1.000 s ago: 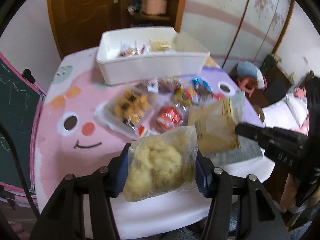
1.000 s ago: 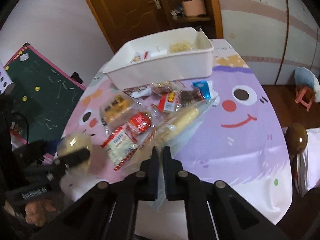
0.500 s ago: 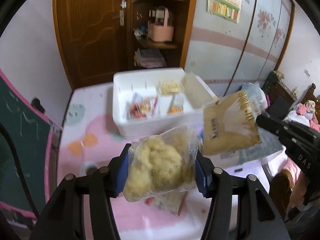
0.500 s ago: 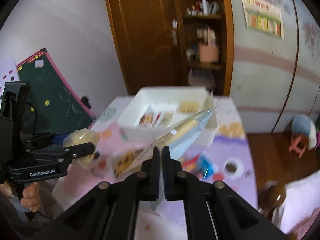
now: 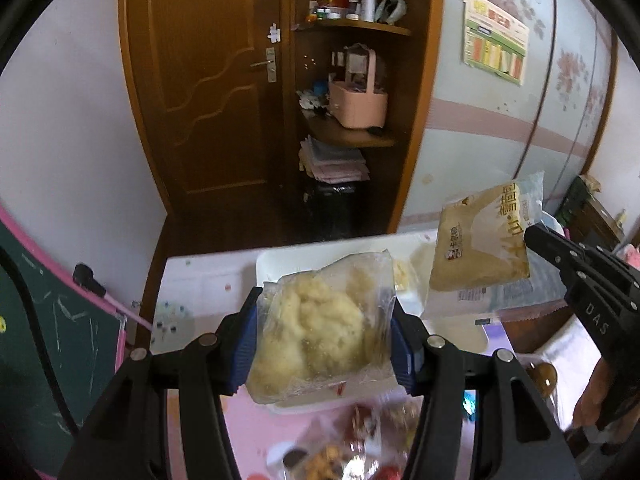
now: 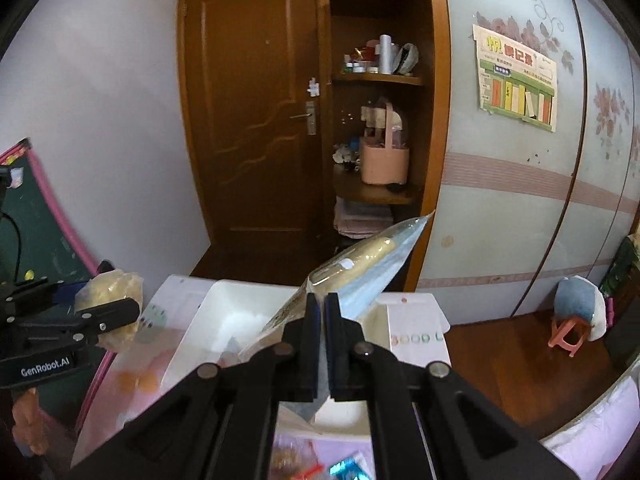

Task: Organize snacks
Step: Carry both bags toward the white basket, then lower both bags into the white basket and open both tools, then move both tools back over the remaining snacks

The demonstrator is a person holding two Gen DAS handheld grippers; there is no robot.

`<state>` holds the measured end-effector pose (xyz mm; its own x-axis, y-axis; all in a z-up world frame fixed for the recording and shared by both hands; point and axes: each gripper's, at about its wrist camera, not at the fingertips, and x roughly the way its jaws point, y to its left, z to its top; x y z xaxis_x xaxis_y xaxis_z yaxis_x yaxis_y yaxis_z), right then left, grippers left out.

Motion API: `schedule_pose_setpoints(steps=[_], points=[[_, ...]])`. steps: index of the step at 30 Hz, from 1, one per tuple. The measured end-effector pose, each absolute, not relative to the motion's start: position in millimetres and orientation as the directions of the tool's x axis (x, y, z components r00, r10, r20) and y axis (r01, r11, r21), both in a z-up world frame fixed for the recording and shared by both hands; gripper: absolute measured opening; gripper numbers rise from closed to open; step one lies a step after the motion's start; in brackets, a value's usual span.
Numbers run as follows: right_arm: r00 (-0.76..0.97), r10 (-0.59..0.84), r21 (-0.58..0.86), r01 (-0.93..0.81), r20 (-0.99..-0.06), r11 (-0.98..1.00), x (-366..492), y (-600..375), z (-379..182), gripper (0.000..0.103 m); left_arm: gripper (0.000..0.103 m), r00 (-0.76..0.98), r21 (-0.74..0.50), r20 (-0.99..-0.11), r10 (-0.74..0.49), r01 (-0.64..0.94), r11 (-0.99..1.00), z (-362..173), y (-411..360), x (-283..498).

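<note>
Squarely between jaws (pressed): snack bag point(image 5: 324, 328)

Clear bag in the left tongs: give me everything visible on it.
The clear bag is thin, crinkly plastic holding a pale yellow, lumpy, crumbly mass that nearly fills it. A small red mark shows near its bottom edge. It stands roughly upright, clamped at both sides between the blue pads of the left tongs, in the air in front of the white bin. Nothing else touches it.
</note>
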<state>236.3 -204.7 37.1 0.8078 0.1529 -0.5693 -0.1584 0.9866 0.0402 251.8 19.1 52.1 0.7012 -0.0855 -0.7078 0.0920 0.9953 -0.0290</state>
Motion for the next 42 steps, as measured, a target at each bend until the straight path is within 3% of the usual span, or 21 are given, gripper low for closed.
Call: schedule_pose_setpoints(steps=[6,9,10,12,14,24,36,40,42], points=[[0.776,0.149,0.065,-0.138,-0.613,0.988,288.7,-199.5,14.6,0.006,0.06,0.671,-0.024,-0.738,-0.064,0.069,0.997,20.2,18.7,310.1],[0.714,0.146,0.069,-0.136,-0.685,0.988,308.7,-195.1,-12.9,0.014,0.095,0.626,-0.014,-0.778,-0.051,0.065,0.998,-8.4,17.2,328.0],[0.693,0.125,0.054,-0.123,-0.711,0.991,312.9,-194.2,-22.9,0.017,0.095,0.624,-0.003,-0.781,-0.033,0.049,0.999,-16.9,18.2,331.1],[0.664,0.09,0.03,-0.101,-0.742,0.994,314.6,-193.4,-37.2,0.036,0.095,0.615,-0.007,-0.787,-0.039,0.055,0.998,-28.4,18.5,331.7],[0.66,0.081,0.018,-0.102,-0.747,0.995,308.8,-193.2,-45.4,0.043,0.095,0.614,-0.026,-0.787,-0.063,0.069,0.997,-35.5,19.3,328.7],[0.692,0.044,-0.043,-0.108,-0.72,0.993,283.3,-196.0,-42.8,0.044,0.095,0.666,-0.016,-0.742,-0.072,0.089,0.996,-31.2,19.7,288.7],[0.776,0.19,0.088,-0.172,-0.602,0.981,203.6,-199.3,0.3,0.044,0.095,0.676,-0.044,-0.724,-0.138,0.154,0.987,2.5,15.5,204.8],[0.757,0.216,0.093,-0.202,-0.617,0.975,175.1,-195.4,9.1,0.044,0.095,0.677,-0.012,-0.72,-0.152,0.207,0.978,12.2,11.7,165.9],[0.747,0.208,0.073,-0.21,-0.632,0.975,161.0,-191.6,11.2,0.054,0.095,0.678,-0.007,-0.717,-0.162,0.225,0.974,16.2,10.5,148.4]])
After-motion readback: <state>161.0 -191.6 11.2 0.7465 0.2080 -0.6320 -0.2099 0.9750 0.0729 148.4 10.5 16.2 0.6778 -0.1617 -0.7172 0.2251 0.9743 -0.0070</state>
